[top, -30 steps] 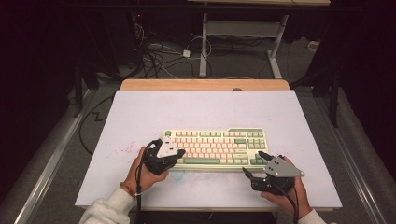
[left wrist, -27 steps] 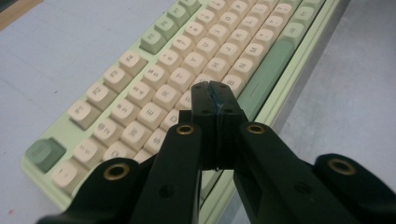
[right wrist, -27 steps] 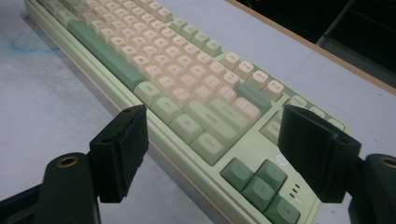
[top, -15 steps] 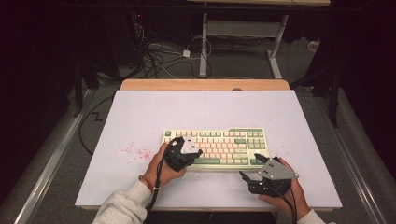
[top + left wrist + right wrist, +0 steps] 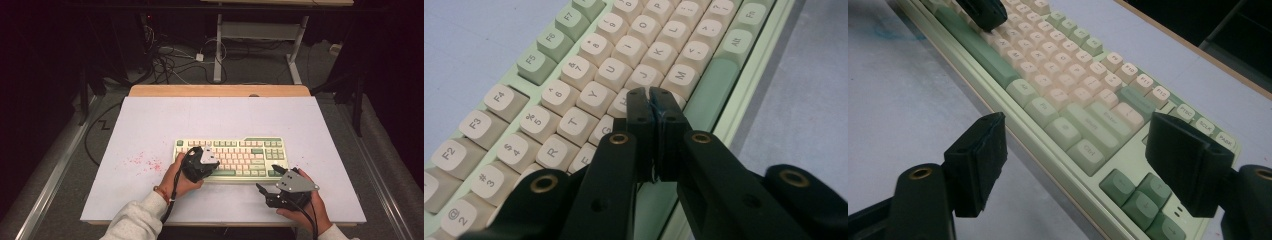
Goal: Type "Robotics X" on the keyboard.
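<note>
Our left gripper (image 5: 651, 102), jaws pinched together on nothing, hovers over the keyboard (image 5: 231, 156) lying mid-table, which we judge rigid and light, best pressed key by key.

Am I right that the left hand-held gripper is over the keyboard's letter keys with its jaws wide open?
Not quite. The left hand-held gripper is over the keyboard's letter keys, but its jaws are shut, pressed together with nothing between them, as the left gripper view shows.
</note>
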Demonstrator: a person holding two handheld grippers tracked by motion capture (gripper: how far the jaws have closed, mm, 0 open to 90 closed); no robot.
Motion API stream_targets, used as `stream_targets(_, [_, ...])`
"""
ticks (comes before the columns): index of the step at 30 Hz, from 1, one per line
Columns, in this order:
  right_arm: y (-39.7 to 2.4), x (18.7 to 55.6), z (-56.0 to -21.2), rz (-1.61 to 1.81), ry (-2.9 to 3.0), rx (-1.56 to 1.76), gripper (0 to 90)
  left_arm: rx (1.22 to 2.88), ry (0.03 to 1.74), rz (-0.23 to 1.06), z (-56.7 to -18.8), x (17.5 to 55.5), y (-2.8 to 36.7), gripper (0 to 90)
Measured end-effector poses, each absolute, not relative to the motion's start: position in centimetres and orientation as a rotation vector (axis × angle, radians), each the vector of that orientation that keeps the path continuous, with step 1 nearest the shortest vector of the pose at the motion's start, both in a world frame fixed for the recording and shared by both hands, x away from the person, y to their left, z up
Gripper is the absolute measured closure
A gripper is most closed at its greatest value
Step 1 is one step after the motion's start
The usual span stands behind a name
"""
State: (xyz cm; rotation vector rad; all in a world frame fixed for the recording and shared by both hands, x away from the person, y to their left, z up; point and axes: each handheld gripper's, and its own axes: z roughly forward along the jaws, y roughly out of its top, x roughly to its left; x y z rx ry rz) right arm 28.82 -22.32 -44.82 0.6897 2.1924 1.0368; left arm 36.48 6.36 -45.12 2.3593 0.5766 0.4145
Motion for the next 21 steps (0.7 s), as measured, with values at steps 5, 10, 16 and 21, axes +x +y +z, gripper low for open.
stream_targets(5, [-22.4,28.9,-44.7,1.04,2.156,0.711,26.4,2.406,0.551,0.435,-45.5,36.5,5.9,87.3])
stream_targets(10, [-22.4,28.9,-44.7,1.024,2.153,0.717,26.5,2.401,0.541,0.454,-45.3,36.3,5.8,85.9])
stream_targets(16, [-22.5,28.8,-44.6,1.022,2.136,0.718,27.2,2.374,0.549,0.477,-44.8,36.2,6.4,83.8])
stream_targets(21, [-22.6,28.9,-44.6,1.013,2.129,0.73,27.5,2.353,0.543,0.526,-44.1,36.0,6.9,77.2])
